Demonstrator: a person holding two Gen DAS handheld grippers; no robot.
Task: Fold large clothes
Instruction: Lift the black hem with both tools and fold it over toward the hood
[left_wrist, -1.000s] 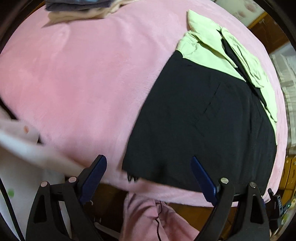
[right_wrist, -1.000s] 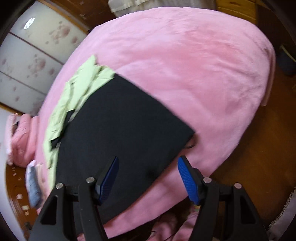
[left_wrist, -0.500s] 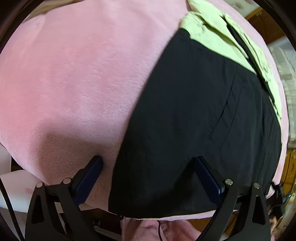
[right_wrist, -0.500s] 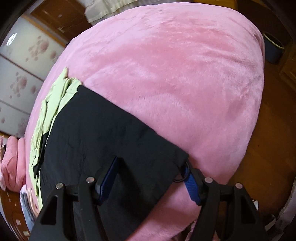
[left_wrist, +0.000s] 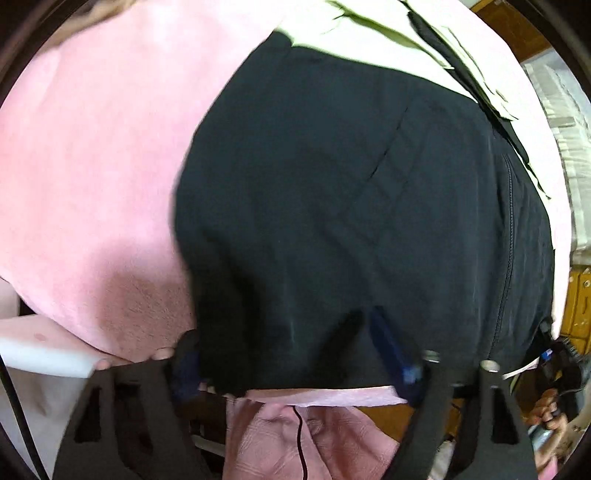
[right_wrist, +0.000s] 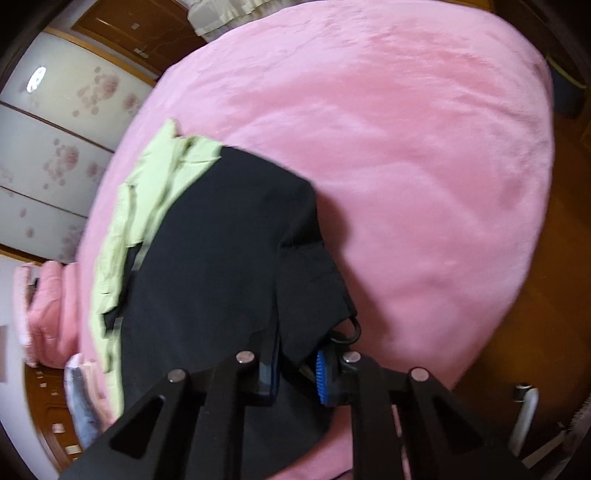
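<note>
A black garment (left_wrist: 332, 203) with a light green upper part (left_wrist: 351, 33) lies spread on the pink bed cover (left_wrist: 92, 147). My left gripper (left_wrist: 288, 358) is down at the garment's near hem. Its jaws are closing with the hem between them, and the blur hides whether the pads press. In the right wrist view the black garment (right_wrist: 207, 277) has its near corner pinched in my right gripper (right_wrist: 298, 369), whose jaws are closing tight on it. That corner is raised into a fold over the pink bed cover (right_wrist: 406, 166). The green part (right_wrist: 162, 173) lies at the far end.
Pink cloth (left_wrist: 314, 435) hangs below the bed's near edge. A white object (left_wrist: 37, 350) sits at the lower left, and a person's hand (left_wrist: 550, 413) shows at the lower right. Wooden floor (right_wrist: 535, 332) runs along the bed's right. Folded pink bedding (right_wrist: 48, 306) and sliding doors (right_wrist: 48, 147) are at the left.
Both grippers sank onto the garment's near hem. The right jaws narrowed onto the corner and lifted it into a fold. The left jaws narrowed around the hem.
</note>
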